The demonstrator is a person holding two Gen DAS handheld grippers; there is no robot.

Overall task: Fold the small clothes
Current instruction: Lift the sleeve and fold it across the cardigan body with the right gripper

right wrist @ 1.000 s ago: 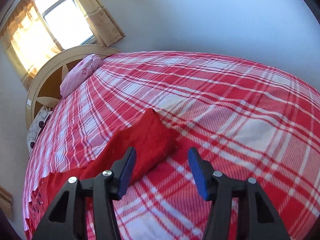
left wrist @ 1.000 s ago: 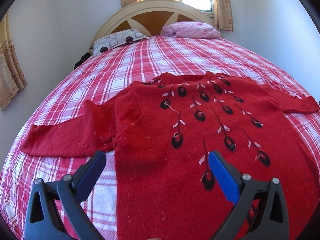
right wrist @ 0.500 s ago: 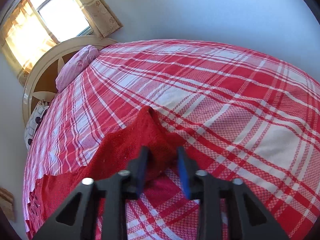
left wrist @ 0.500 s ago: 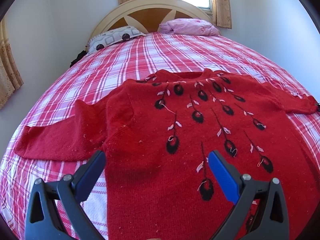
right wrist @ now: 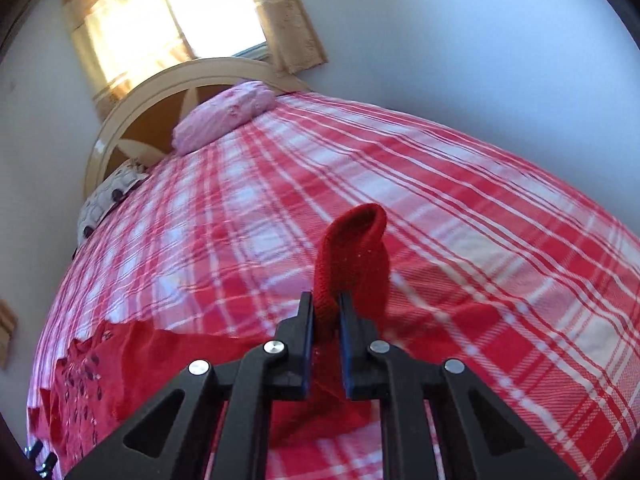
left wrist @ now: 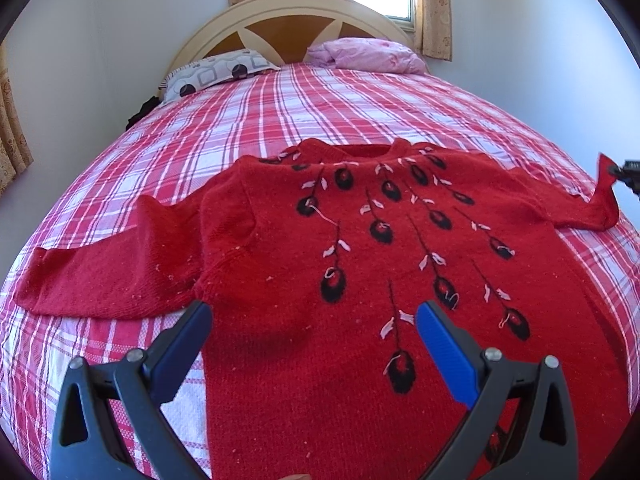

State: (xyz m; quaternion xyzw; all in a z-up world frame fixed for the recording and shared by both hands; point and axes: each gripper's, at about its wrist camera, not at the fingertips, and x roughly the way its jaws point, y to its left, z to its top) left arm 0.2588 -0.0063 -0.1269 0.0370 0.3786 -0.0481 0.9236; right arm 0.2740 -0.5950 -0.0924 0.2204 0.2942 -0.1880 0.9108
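Between right claw (right wrist: pixel 325 320) pads: sweater (left wrist: pixel 360 280) cuff pinched, grip point hidden.

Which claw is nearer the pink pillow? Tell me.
Right. The right claw, shut on the sweater cuff, is on the pink pillow's side; the left claw hangs open over the hem.

No readable text — no labels, brands, numbers, signs

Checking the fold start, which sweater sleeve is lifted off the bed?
The sleeve pinched in the right gripper; the other sleeve lies flat, untouched.
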